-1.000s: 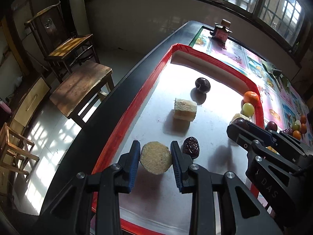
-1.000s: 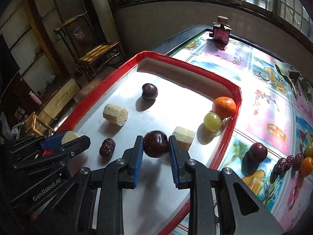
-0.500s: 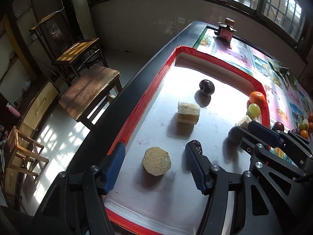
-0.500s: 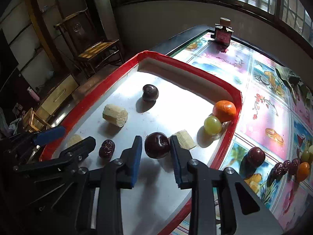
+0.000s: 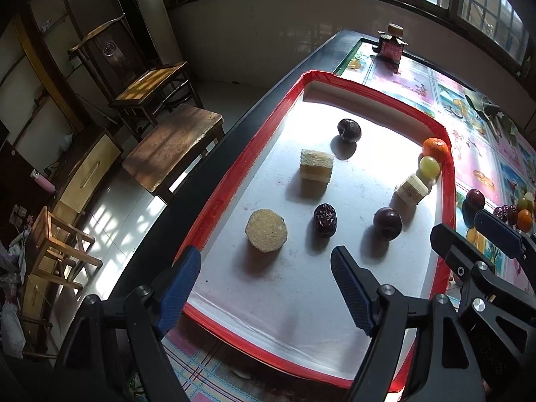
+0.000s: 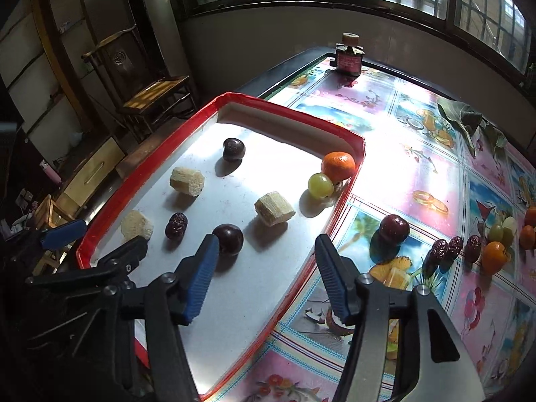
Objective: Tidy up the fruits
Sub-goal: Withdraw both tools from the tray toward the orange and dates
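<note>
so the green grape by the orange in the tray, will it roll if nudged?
Likely yes: the green grape is round and smooth. The orange and red tray rim beside it should stop it that way. Probably slippery and squashable.

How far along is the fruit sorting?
Done: eight pieces lie in the red tray, including the dark plum and corn piece. In hand: nothing; left gripper and right gripper are opening, empty. Left: the fruits on the tablecloth.

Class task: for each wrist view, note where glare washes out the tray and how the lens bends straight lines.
Left wrist view: sunlight blows out the far end of the tray, fruit shadows fall toward the camera, and the window bars bow. Right wrist view: glare whitens the tablecloth beside the orange, and the walls curve.
</note>
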{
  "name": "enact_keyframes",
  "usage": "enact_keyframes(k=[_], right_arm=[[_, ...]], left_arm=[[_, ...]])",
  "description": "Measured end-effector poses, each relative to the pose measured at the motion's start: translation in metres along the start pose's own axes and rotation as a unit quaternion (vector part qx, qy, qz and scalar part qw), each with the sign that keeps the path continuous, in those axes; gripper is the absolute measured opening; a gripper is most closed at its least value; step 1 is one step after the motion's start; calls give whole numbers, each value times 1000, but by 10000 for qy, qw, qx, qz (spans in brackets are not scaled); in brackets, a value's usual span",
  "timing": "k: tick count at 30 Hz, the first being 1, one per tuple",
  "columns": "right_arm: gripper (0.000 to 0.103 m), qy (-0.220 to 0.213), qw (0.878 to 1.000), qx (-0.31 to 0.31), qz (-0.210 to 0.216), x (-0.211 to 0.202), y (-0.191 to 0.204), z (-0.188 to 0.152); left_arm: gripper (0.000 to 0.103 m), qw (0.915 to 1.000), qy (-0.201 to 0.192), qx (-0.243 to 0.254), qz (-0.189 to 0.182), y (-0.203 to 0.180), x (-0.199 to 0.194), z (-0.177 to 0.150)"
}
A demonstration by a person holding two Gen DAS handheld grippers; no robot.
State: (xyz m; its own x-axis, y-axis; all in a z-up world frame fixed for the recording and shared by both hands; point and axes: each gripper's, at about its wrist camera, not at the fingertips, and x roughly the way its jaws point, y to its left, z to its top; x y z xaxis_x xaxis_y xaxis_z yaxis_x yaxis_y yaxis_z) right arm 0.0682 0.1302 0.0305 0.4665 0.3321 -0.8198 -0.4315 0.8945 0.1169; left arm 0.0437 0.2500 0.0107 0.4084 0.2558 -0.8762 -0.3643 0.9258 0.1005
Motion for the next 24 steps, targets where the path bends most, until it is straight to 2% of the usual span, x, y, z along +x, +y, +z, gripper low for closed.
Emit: enact_keyframes(k=[7,12,17,24], right_arm=[[67,-94,9993,355,-54,-40,-40,-26],[69,-147,9978,589,-263,-62,-85,-49],[69,-168,9942,923,-517,-72,-141,-68],[69,-258,9906,1124,-733,-73,-218,-82]], left_arm=[[80,9989,-369,119,-249,-44,-31,-17],[80,9974,-282,381,-539,-90,-42,-23],[80,9945,-408,638,-724,-127,-56,-27],[80,9932,-500,644,-828,-141,-65,-21]])
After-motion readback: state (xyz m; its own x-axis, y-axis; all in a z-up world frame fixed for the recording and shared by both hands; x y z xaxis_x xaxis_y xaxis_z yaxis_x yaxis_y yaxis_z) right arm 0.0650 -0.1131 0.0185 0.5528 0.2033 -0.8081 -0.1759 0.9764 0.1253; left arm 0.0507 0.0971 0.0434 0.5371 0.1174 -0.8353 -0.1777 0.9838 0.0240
